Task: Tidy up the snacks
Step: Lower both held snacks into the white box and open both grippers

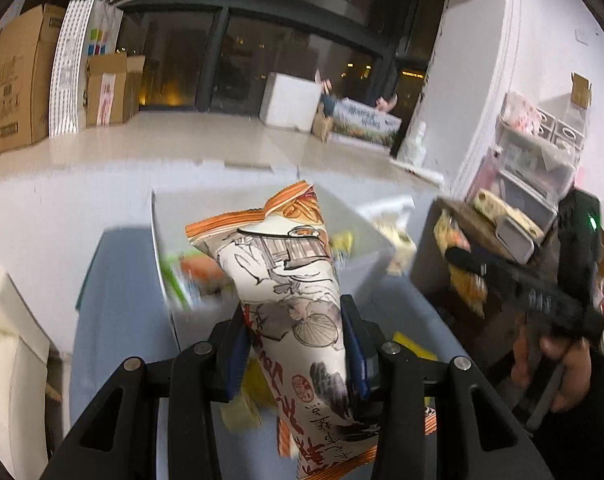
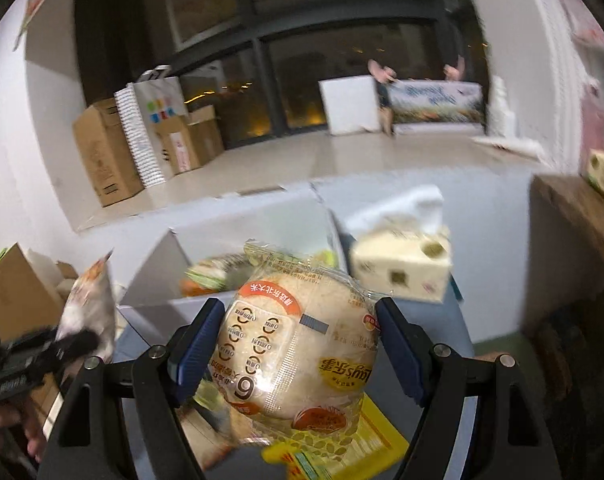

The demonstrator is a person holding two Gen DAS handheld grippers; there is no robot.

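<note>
The left gripper point(image 1: 298, 344) is clenched on a tall orange-and-white snack bag point(image 1: 290, 280), which is pinched low on its body between the blue pads point(image 1: 355, 352). The bag's long axis is seen running up and away from the gripper toward 12 o'clock, its crimped top tilted slightly to 1 o'clock. The right gripper point(image 2: 298, 344) is closed around a round rice-cake pack point(image 2: 298, 344), held across its width with the printed face toward the camera.

Directly beyond both held items, at 12 o'clock, a white open box point(image 1: 164, 248) is seen on the blue tabletop point(image 1: 118, 304), with several packets already inside. In the left view the top of the snack bag is overlapped against the box opening; in the right view the box point(image 2: 158, 268) lies just behind the rice-cake pack. Neither gripper is judged clearly nearer to it. A tissue box point(image 2: 401, 268) stands beside the white box at 1 o'clock in the right view. A yellow packet point(image 2: 365, 436) lies on the tabletop beneath the right gripper.

The step in hand is judged to be carrying both items forward to the box; the tall bag would probably need tipping to lie flat inside.
</note>
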